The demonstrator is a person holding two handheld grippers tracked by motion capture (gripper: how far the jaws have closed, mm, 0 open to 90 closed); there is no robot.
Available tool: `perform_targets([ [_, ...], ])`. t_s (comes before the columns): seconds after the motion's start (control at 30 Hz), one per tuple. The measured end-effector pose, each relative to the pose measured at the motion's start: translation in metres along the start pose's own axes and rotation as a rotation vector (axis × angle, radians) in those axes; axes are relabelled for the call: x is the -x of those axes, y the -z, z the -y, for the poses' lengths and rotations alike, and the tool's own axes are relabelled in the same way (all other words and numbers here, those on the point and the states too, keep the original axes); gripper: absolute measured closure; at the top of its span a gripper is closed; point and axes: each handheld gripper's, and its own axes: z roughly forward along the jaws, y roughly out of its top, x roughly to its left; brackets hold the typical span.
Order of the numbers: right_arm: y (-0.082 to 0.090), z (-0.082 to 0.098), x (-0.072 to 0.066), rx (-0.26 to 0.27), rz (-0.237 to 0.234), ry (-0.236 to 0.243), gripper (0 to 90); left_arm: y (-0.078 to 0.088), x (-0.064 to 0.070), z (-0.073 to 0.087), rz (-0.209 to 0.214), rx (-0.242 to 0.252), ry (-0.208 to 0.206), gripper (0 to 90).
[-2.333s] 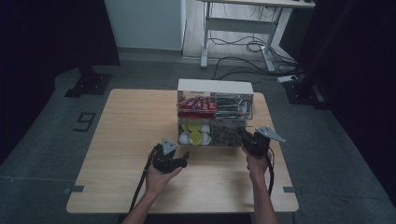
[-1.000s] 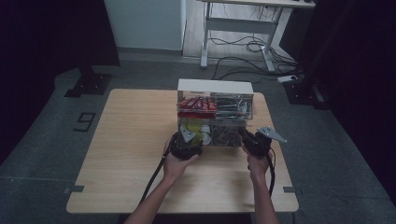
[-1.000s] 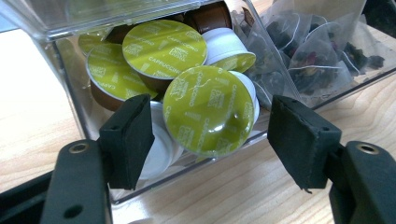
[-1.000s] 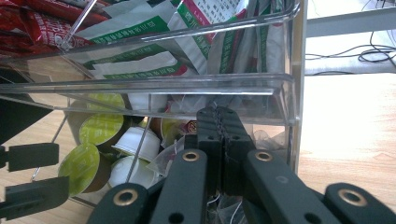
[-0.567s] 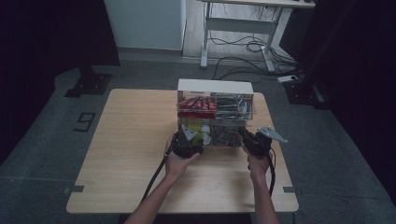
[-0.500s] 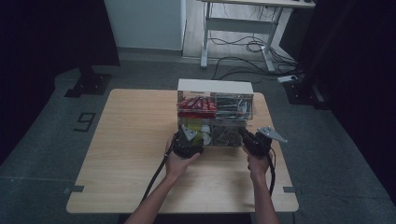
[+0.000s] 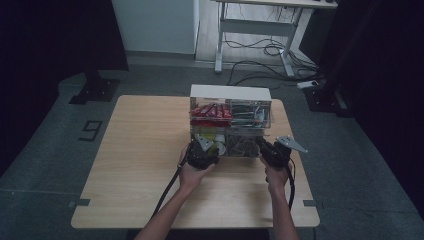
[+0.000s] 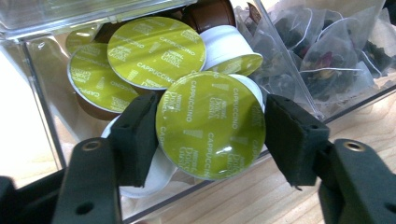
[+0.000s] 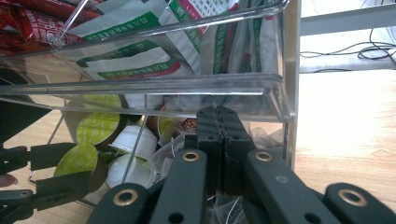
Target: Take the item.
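Two hand-held grippers met a clear acrylic organiser point(image 7: 231, 125) on the worktop point(image 7: 145, 165). The left hand-held gripper point(image 8: 210, 126) bracketed a green-lidded cappuccino capsule point(image 8: 211, 130) at the lower left compartment's mouth, jaws beside its rim; whether they pressed it was unclear. The right hand-held gripper point(image 9: 219, 135) was closed, empty, at the tea-bag compartment.

Black two-jaw tool point(image 8: 210, 135), brass-ringed pivot screws
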Motion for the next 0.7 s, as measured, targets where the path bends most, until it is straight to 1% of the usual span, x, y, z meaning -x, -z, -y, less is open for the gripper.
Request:
perform_targets([
  [0.13,0.001,0.0,0.001,0.004,0.002,-0.002,88.3,0.0,-0.001,0.0,0.009,0.007,0.012,38.3],
  [0.2,0.001,0.0,0.001,0.005,0.002,-0.003,88.3,0.001,-0.002,0.0,0.011,0.004,0.01,38.3],
  [0.23,0.001,0.0,0.001,0.005,0.003,-0.003,88.2,0.002,-0.002,0.001,0.015,0.011,0.02,38.4],
  [0.27,0.001,0.0,0.001,0.005,0.003,-0.003,88.2,0.002,-0.002,0.001,0.015,0.011,0.02,38.4],
  [0.4,0.001,-0.001,0.001,0.006,0.004,-0.002,88.3,0.01,-0.004,-0.002,0.023,0.03,0.025,38.4],
  [0.5,0.001,0.0,0.001,0.006,0.005,-0.002,88.2,0.016,-0.005,-0.003,0.03,0.041,0.021,38.4],
  [0.7,0.002,-0.001,0.001,0.007,0.005,-0.002,88.2,0.024,-0.004,-0.005,0.047,0.052,0.018,38.5],
])
